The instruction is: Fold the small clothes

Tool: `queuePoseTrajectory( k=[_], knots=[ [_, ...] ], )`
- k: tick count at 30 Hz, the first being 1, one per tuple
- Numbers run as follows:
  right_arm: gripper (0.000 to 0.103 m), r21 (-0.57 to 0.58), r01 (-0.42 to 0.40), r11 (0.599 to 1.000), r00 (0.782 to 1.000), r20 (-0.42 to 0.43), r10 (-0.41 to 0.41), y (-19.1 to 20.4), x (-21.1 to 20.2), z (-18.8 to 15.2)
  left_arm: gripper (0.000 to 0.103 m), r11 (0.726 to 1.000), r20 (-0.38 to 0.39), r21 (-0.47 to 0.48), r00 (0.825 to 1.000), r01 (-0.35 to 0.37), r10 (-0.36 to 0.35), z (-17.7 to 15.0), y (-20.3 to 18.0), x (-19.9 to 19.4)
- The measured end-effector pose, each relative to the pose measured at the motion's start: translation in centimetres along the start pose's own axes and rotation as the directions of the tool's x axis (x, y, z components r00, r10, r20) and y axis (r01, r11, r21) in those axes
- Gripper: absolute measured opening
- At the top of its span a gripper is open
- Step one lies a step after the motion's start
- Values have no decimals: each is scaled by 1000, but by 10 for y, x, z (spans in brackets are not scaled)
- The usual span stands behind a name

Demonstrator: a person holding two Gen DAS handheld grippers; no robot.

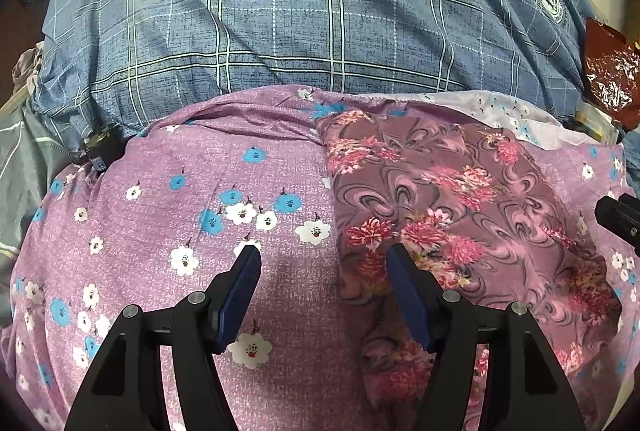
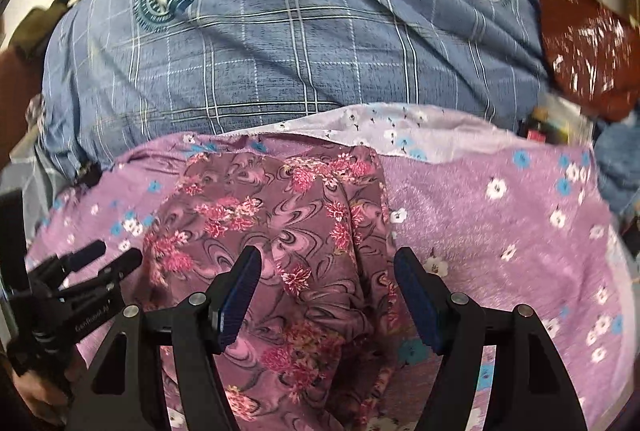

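floral garment (image 2: pixel 280 231) on lilac sheet (image 2: pixel 500 231)

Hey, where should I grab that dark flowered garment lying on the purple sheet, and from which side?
Grab the dark flowered garment at its left edge, where it ends over the purple sheet. That edge lies between the open left tongs, so coming straight down there looks simplest. The right tongs, also open, could likely pinch the raised fold running down its right side.

Left gripper (image 1: pixel 322 251): jaws spread wide, nothing between them, near edge, left.
Right gripper (image 2: pixel 326 255): jaws spread wide, nothing held, right.
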State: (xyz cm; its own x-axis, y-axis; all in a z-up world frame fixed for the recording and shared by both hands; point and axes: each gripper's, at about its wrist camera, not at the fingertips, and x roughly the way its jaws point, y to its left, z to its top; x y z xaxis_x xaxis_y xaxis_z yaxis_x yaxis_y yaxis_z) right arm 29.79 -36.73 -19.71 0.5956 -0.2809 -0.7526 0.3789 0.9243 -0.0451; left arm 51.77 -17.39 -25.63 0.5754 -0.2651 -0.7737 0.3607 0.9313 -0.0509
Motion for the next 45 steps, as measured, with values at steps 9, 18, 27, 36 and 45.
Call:
queuePoseTrajectory(
  k=[9,18,27,36,45],
  knots=[
    [70,-66,28,997,1000,12,-28,6,-2,0,65,1000,-2,-18,1000,-8,8,1,5,3],
    [70,-111,78,991,997,27,-76,7,-2,-1,65,999,-12,-39,999,32,-32,6,12,7],
    [70,-145,130,981,991,41,-125,6,2,1,65,992,-27,-87,996,86,-89,13,25,15],
    [70,-98,79,992,996,-34,-83,-10,31,10,65,972,-101,-66,968,223,-229,29,31,44],
    [70,163,-205,965,969,-106,223,-61,58,13,65,931,-160,-103,918,351,-364,39,36,65]
  ],
)
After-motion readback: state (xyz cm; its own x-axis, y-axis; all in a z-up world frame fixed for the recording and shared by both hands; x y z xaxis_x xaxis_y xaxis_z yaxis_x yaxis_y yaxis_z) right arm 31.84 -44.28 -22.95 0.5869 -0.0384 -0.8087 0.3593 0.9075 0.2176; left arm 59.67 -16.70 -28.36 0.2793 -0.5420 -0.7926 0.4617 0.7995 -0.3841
